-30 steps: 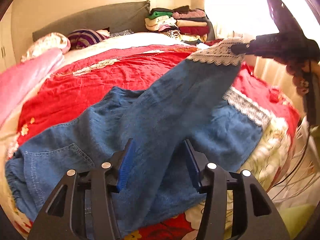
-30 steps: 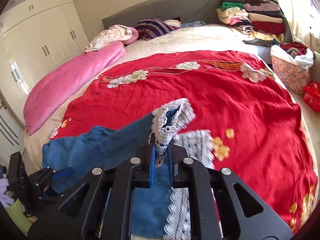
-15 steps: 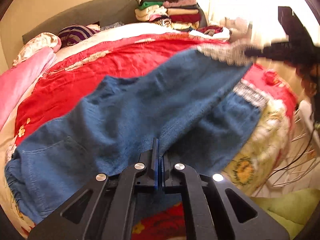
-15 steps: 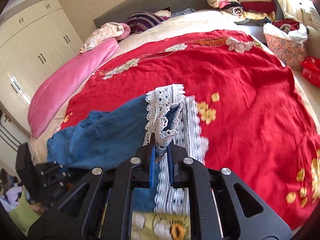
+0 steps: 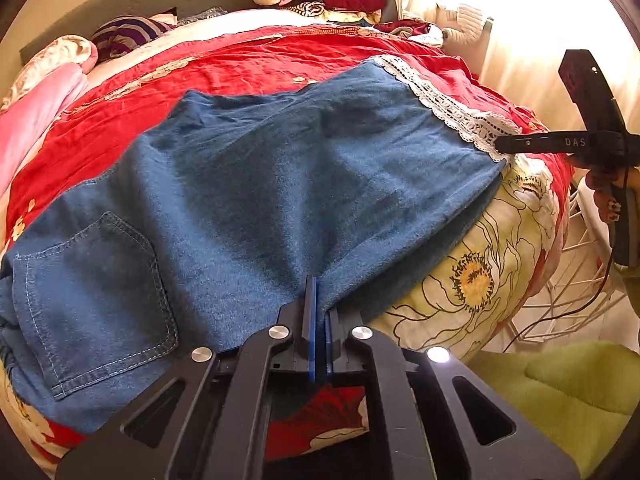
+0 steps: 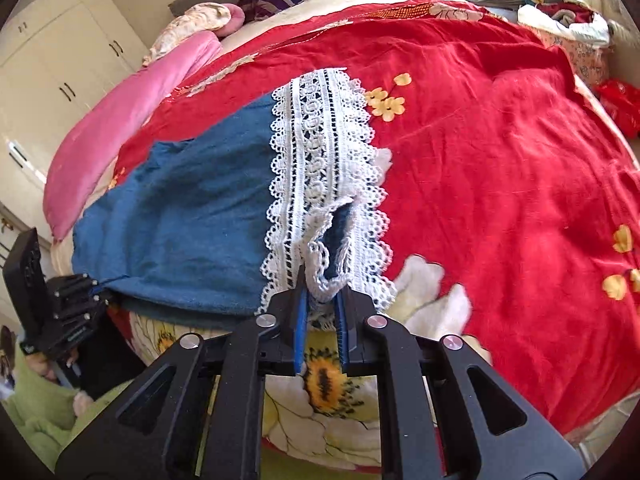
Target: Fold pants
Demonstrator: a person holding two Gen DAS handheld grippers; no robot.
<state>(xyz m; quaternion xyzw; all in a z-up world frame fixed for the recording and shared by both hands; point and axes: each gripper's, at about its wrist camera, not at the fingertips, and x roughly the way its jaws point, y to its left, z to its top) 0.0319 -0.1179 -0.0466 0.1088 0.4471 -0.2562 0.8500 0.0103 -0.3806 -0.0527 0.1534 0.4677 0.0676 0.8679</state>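
**Both grippers pinch the pants at the bed's near edge**

The denim pants (image 5: 248,184) lie doubled, leg over leg, along the bed's (image 5: 472,264) near edge. Left gripper (image 5: 318,312) fingers are clamped on the folded side; right gripper (image 6: 322,296) fingers hold the lace hem (image 6: 320,160).

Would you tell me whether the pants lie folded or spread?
Folded lengthwise: one leg of the pants lies over the other, lace hems stacked.

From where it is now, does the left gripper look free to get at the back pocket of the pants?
Probably not yet: the left gripper is shut on the pants fold edge. The back pocket lies uncovered just beside it, so it would need to let go first.
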